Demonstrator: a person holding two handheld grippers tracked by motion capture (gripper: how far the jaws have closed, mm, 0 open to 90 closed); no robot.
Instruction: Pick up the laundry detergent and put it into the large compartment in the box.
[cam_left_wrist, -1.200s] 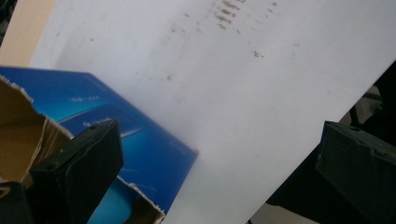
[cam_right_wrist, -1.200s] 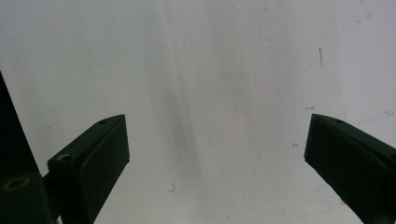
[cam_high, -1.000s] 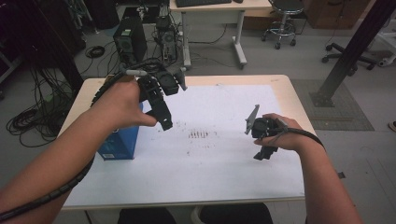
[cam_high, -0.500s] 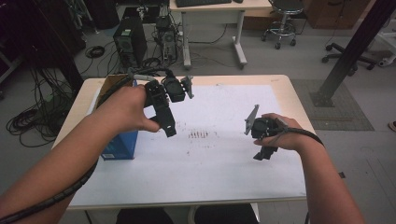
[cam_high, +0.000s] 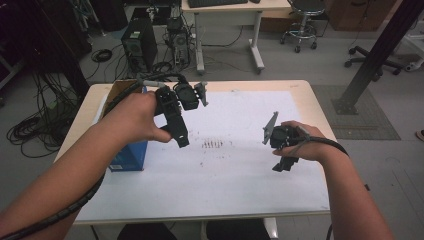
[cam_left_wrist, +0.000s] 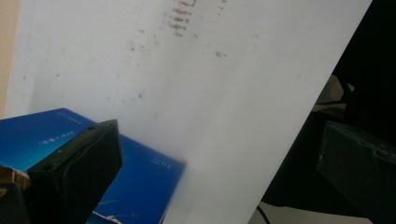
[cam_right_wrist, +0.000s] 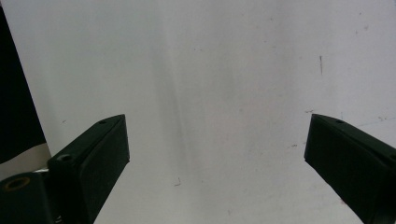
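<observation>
My left gripper (cam_high: 178, 131) hangs above the left part of the white sheet (cam_high: 235, 175), beside a blue box (cam_high: 129, 156). In the left gripper view it (cam_left_wrist: 215, 140) is open, its jaws wide apart with nothing between them; the blue box (cam_left_wrist: 140, 182) lies under one jaw, and the sheet (cam_left_wrist: 210, 84) runs beyond. My right gripper (cam_high: 283, 159) is held low over the right part of the sheet. The right gripper view shows it (cam_right_wrist: 217, 135) open over bare white sheet (cam_right_wrist: 219, 70).
A patch of small brown marks (cam_high: 214, 144) sits mid-sheet. The wooden table (cam_high: 300, 86) edges the sheet all around. Behind the table on the floor are a computer tower (cam_high: 136, 46), cables (cam_high: 35, 125), a desk (cam_high: 227, 30) and a black post (cam_high: 377, 55).
My left gripper has drifted a little to the right and down, beside the blue box. The right gripper has stayed in place.
</observation>
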